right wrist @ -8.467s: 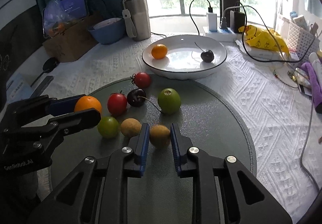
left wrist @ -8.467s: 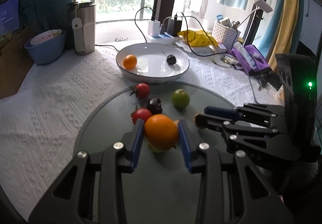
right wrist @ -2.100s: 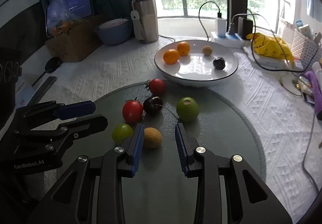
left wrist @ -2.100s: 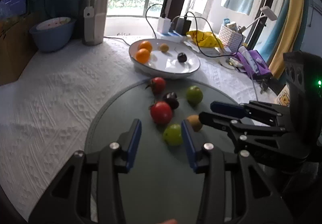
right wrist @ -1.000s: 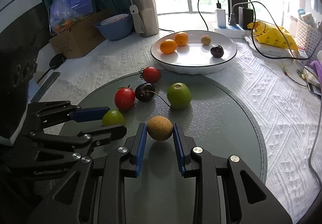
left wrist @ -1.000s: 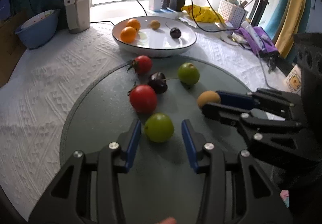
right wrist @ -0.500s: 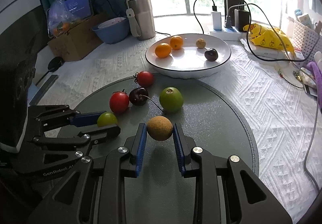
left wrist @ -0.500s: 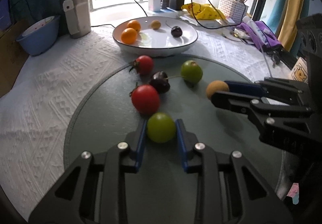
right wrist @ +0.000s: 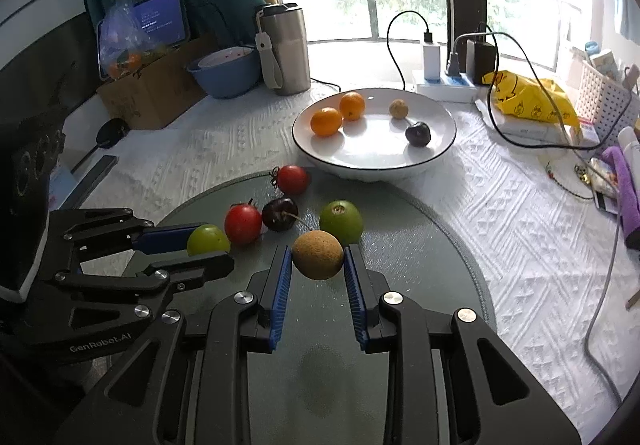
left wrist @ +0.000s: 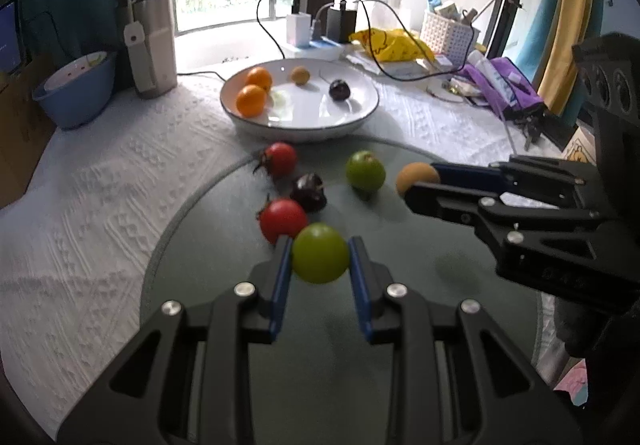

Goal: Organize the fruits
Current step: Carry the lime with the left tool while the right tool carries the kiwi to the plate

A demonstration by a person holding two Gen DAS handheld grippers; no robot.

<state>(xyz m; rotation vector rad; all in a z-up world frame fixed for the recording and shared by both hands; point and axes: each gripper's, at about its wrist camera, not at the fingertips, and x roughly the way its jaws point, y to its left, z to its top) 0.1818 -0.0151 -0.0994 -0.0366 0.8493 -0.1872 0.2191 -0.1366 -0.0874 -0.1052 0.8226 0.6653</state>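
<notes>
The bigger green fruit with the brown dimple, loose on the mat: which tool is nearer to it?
Right. The right tool, shut on the tan fruit, sits just in front of the bigger green fruit. The left tool holds the small green fruit beyond the red tomato.

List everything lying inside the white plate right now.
Inside the white plate lie two oranges, one small tan fruit and one dark cherry. The near rim hides only a thin strip of the plate's floor.
</notes>
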